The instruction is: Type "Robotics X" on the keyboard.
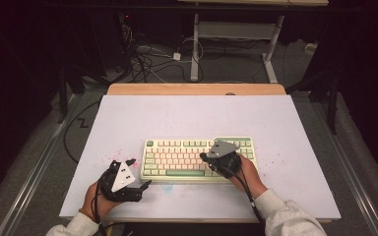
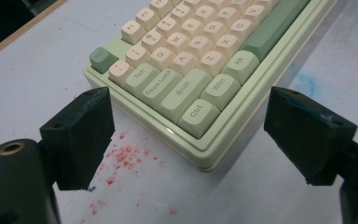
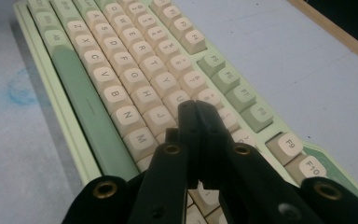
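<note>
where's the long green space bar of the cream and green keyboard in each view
High view: the long green space bar lies in the front row of the cream and green keyboard, between the two hands.
Left gripper view: it runs along the keyboard's near edge at upper right, past the Alt key.
Right gripper view: it is the long strip at left, beside keys C to M.
Shared landmark: the blue smudge on the table.

High view: table [image 1: 192,118] evenly lit from overhead, surroundings fall off to near black, image soft and low-res. Left gripper view: keyboard [image 2: 200,70] fairly sharp, short shadow under its front edge, near jaws soft. Right gripper view: closed jaws blurry and dark, far keys slightly hazy, no strong glare.
</note>
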